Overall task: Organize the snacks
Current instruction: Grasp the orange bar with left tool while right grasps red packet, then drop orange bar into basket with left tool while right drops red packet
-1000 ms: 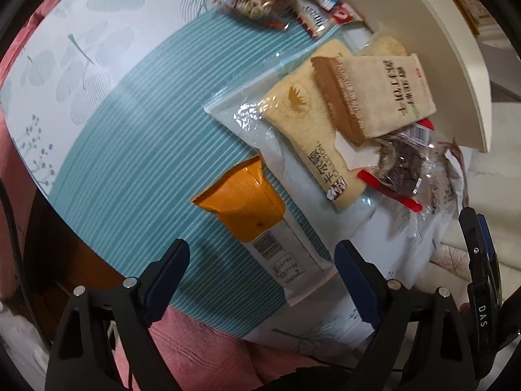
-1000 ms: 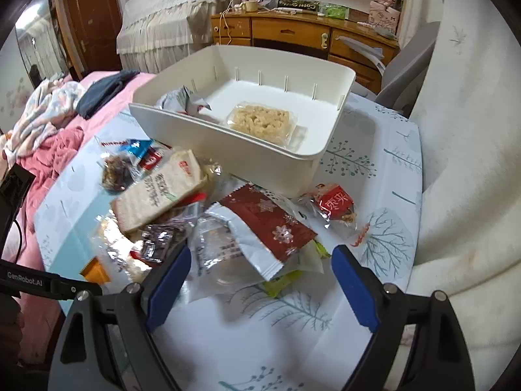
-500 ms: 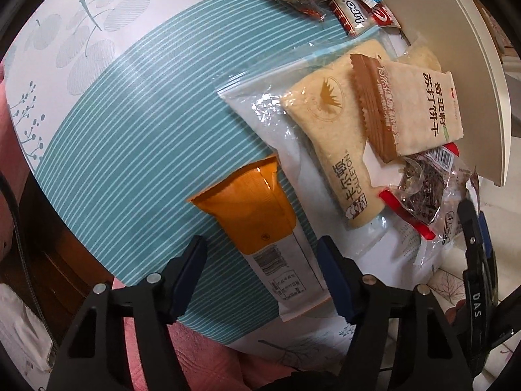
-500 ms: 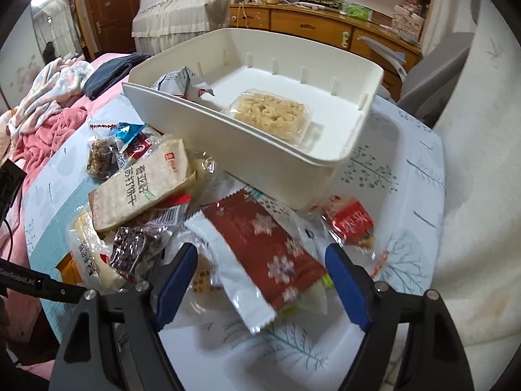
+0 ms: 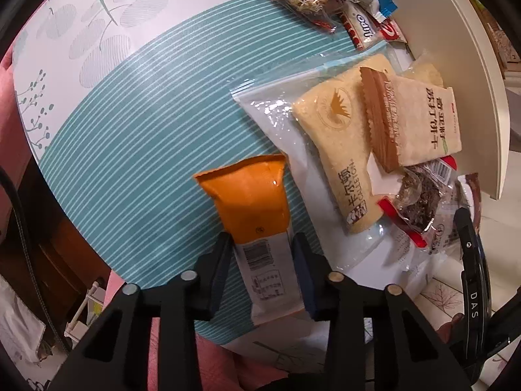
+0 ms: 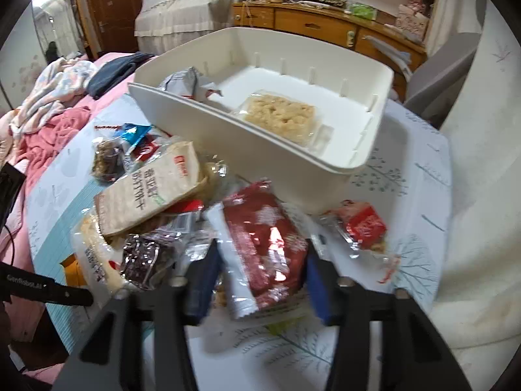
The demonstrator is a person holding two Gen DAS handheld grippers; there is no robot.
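In the left wrist view, an orange and white snack packet [image 5: 250,195] lies on the teal striped tablecloth. My left gripper [image 5: 262,254] is closing, and its pads press the white end of that packet from both sides. In the right wrist view, a red and white snack packet [image 6: 260,228] lies on top of the pile, in front of the white bin [image 6: 244,150]. My right gripper [image 6: 260,270] is closing too, with its pads against that packet's two sides. Inside the bin are a clear pack of pale crackers [image 6: 280,117] and a silver packet [image 6: 182,81].
More snacks lie between the grippers: a beige cracker pack [image 6: 153,189], a yellow pack in a zip bag [image 5: 338,137], a dark snack [image 6: 143,257] and a small red packet [image 6: 364,224]. The table's edge is near the left gripper. A pink bed [image 6: 49,123] lies to the left.
Both grippers went from wide open to closed around their packets. The left one slid onto the orange packet's white end. The right one sank toward the red packet.
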